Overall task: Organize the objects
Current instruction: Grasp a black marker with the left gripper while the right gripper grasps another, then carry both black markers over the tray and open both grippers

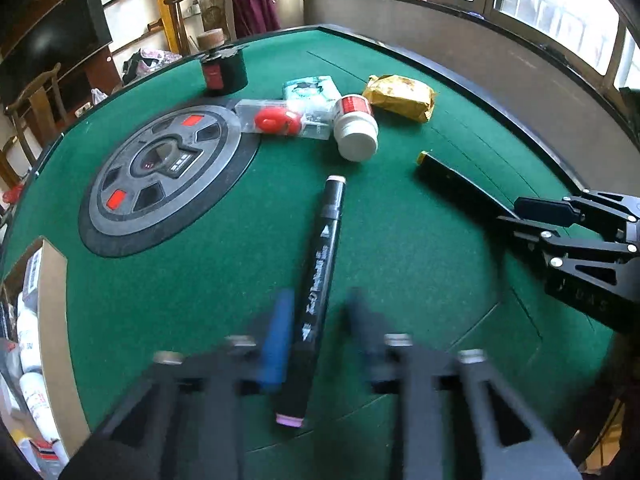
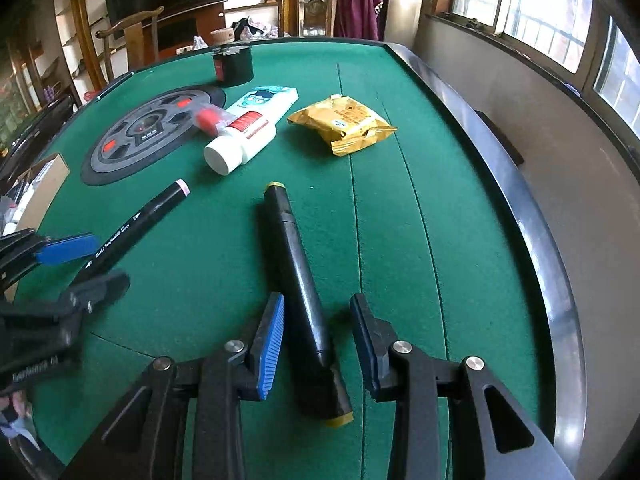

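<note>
Two black markers lie on the green felt table [image 1: 400, 280]. The one with pink end caps [image 1: 324, 240] runs between my left gripper's [image 1: 320, 296] fingers, blurred at the bottom of the left wrist view. In the right wrist view the left gripper [image 2: 110, 258] pinches this marker [image 2: 152, 212] between its blue pad and dark finger. The marker with yellow end caps [image 2: 288, 232] lies lengthwise between my right gripper's [image 2: 318, 300] fingers, with a small gap on each side. The left wrist view shows that marker [image 1: 444, 176] and the right gripper [image 1: 510, 212] at the right edge.
Beyond the markers lie a white bottle [image 1: 356, 132], a yellow packet [image 1: 400, 96], a tissue pack [image 1: 308, 88] and a red item in a clear case [image 1: 276, 120]. A black jar [image 1: 224, 72] stands farther back. A round dark panel [image 1: 160, 176] fills the table's middle. A cardboard box [image 1: 52, 280] sits at the left.
</note>
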